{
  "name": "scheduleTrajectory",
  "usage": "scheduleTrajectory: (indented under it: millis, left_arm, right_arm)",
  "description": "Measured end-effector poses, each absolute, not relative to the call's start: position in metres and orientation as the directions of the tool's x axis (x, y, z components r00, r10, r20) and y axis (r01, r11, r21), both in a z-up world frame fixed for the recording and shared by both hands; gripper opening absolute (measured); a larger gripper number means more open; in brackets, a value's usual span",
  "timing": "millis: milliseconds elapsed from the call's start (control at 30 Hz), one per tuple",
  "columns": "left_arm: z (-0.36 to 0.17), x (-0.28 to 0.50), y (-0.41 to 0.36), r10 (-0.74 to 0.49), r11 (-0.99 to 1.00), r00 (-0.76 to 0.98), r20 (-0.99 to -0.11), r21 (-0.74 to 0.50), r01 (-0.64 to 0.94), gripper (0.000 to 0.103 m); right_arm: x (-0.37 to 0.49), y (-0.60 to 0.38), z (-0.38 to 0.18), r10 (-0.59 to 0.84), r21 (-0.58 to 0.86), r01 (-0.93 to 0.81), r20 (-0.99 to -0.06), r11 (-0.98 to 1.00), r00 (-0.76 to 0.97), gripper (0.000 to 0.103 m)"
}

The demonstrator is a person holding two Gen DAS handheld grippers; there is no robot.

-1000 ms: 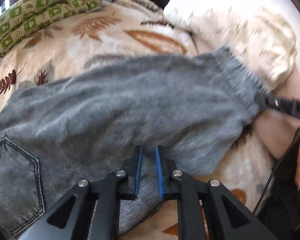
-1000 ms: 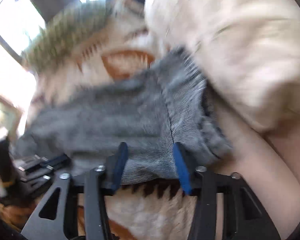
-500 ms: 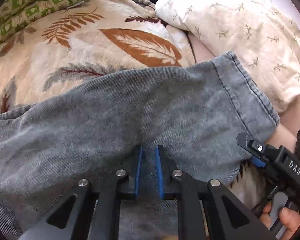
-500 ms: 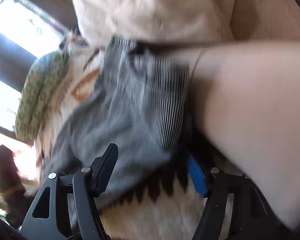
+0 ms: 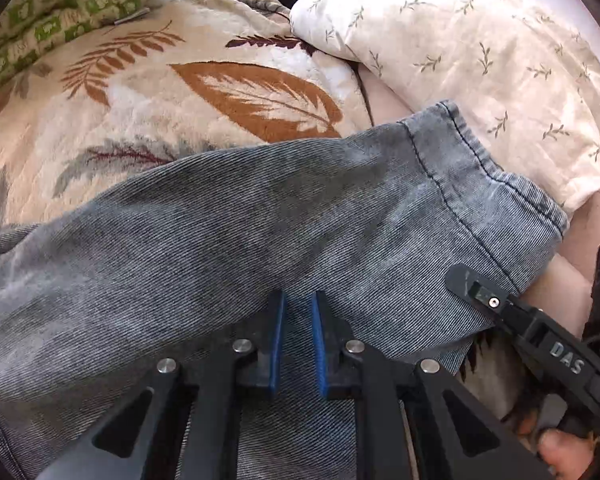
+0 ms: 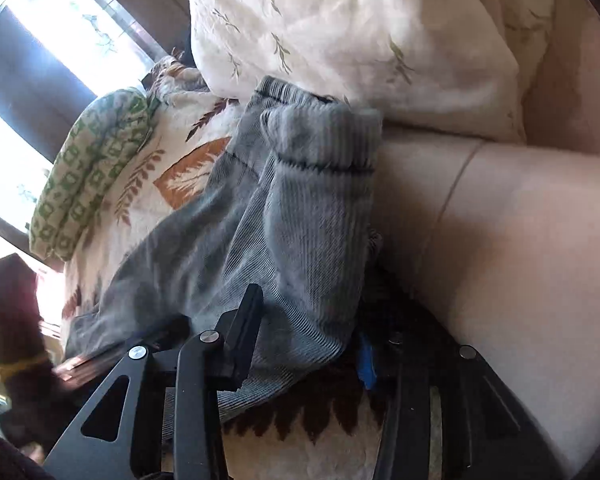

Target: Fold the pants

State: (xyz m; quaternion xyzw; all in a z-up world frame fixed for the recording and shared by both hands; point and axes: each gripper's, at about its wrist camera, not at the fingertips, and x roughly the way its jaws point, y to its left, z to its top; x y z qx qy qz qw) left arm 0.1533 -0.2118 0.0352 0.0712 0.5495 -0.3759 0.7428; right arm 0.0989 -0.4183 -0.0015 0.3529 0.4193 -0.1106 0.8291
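Observation:
Grey denim pants (image 5: 260,220) lie across a leaf-patterned blanket (image 5: 160,92), the hem of a leg (image 5: 492,176) towards the pillow. My left gripper (image 5: 298,340) sits low over the leg, its blue pads a narrow gap apart with denim between them. My right gripper (image 6: 308,332) is open wide at the hem end, one finger over the grey fabric (image 6: 300,220) and the other beneath its edge. It also shows in the left wrist view (image 5: 512,316) at the leg's lower right edge.
A white pillow with sprig print (image 5: 480,52) lies just beyond the hem. A green patterned quilt roll (image 5: 52,24) sits at the far left. Bare pinkish mattress (image 6: 520,240) shows to the right. A window (image 6: 40,80) is behind the bed.
My right gripper has moved in to the hem end, rolled over and opened wider around the fabric edge. The left wrist view shifted along the leg towards the hem; its jaws stayed narrow.

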Motion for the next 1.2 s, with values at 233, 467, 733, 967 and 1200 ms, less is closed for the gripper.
scheduleTrajectory:
  millis: [233, 467, 733, 967, 1200]
  left_arm:
    - [0.065, 0.171, -0.155, -0.568, 0.725, 0.09, -0.818, -0.445, 0.526, 0.015]
    - [0.078, 0.191, -0.045, -0.6, 0.762, 0.12, -0.791, -0.52, 0.385, 0.031]
    - [0.061, 0.192, 0.026, -0.632, 0.77, 0.179, -0.754, -0.586, 0.251, 0.047]
    - [0.072, 0.187, 0.038, -0.651, 0.759, 0.283, -0.704, -0.607, 0.236, 0.056]
    - [0.081, 0.21, -0.02, -0.58, 0.801, 0.251, -0.775, -0.485, 0.351, 0.058]
  right_arm:
    - [0.107, -0.389, 0.046, 0.085, 0.379, 0.27, -0.702, 0.885, 0.707, 0.02]
    - [0.117, -0.293, 0.086, 0.205, 0.163, -0.131, -0.621, 0.978, 0.757, 0.02]
    - [0.109, -0.171, 0.039, 0.214, -0.18, -0.459, -0.702, 0.87, 0.679, 0.027]
    - [0.097, -0.149, 0.025, 0.186, -0.311, -0.516, -0.687, 0.798, 0.702, 0.046]
    - [0.09, -0.16, 0.04, 0.31, -0.181, -0.579, -0.699, 0.795, 0.644, 0.041]
